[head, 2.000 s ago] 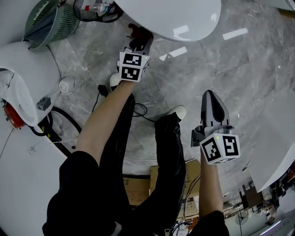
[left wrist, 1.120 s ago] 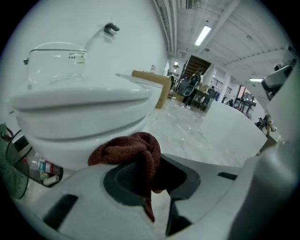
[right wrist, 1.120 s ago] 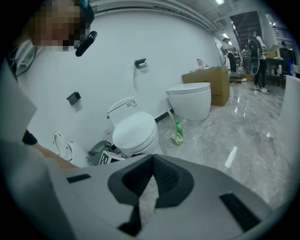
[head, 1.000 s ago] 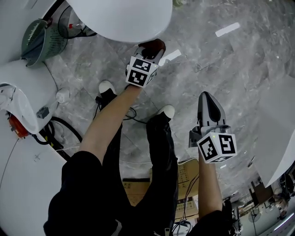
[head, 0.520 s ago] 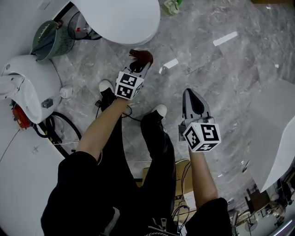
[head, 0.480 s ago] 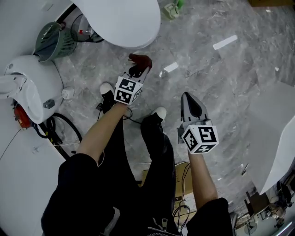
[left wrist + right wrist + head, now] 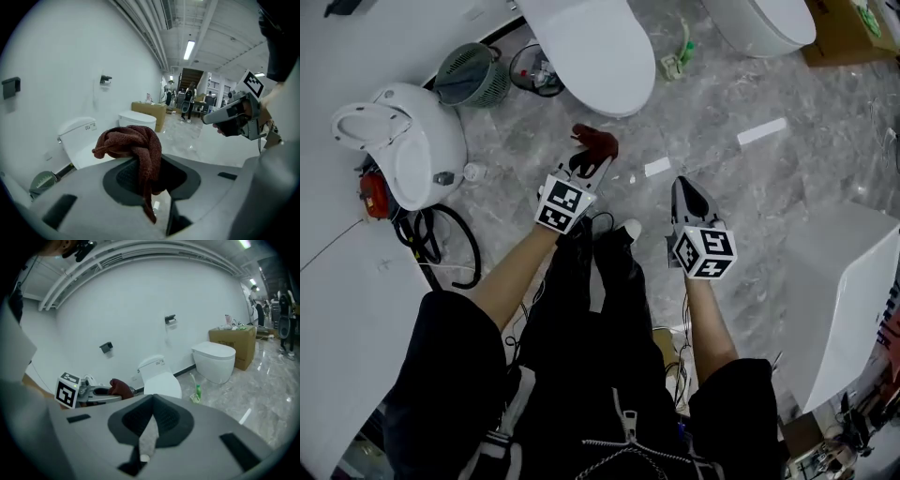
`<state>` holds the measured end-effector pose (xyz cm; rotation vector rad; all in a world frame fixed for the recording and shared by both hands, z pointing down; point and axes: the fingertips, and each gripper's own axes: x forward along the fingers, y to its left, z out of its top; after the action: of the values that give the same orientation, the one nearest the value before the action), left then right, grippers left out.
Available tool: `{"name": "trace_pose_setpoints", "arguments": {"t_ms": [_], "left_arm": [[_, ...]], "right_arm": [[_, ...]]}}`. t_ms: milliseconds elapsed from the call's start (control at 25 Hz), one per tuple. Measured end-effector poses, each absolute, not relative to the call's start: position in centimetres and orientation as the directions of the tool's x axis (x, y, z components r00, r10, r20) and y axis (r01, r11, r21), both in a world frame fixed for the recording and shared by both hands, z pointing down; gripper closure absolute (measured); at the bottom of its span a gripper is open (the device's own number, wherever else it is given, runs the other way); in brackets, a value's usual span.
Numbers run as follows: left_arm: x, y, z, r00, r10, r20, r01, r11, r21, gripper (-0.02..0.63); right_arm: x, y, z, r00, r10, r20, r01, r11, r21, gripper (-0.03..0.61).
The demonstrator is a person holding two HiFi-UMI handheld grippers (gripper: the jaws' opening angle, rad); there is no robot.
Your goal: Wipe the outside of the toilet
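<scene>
The white toilet stands at the top middle of the head view, lid shut, and shows against the wall in the left gripper view and the right gripper view. My left gripper is shut on a dark red cloth, held above the floor a little short of the bowl's front. The cloth drapes bunched over the jaws. My right gripper hangs to the right over the floor, jaws together, nothing in them. It sees the left gripper and the cloth.
A second toilet and a cardboard box stand at the top right. A third white toilet is at the left, with black cables beside it. A green basket and a green brush flank the toilet.
The left gripper with the cloth has come away from the toilet's bowl, and the toilet now lies farther off. Both grippers have drawn back toward the person's legs.
</scene>
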<state>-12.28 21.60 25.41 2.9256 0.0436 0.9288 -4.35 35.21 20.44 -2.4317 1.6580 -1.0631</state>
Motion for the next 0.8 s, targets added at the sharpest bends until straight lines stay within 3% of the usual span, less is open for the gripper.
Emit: {"name": "trace_pose_setpoints", "arguments": {"t_ms": [480, 800], "left_arm": [[-13.0, 16.1, 2.3, 0.951, -0.033, 0.309, -0.028, -0.999, -0.023, 0.518], [-13.6, 13.3, -8.5, 0.988, -0.044, 0.148, -0.033, -0.997, -0.072, 0.518]], "right_arm": [[-5.9, 27.7, 0.7, 0.304, -0.909, 0.286, -0.898, -0.373, -0.232, 0.575], [-6.6, 24.4, -9.1, 0.334, -0.932, 0.139, -0.924, -0.353, -0.148, 0.575]]}}
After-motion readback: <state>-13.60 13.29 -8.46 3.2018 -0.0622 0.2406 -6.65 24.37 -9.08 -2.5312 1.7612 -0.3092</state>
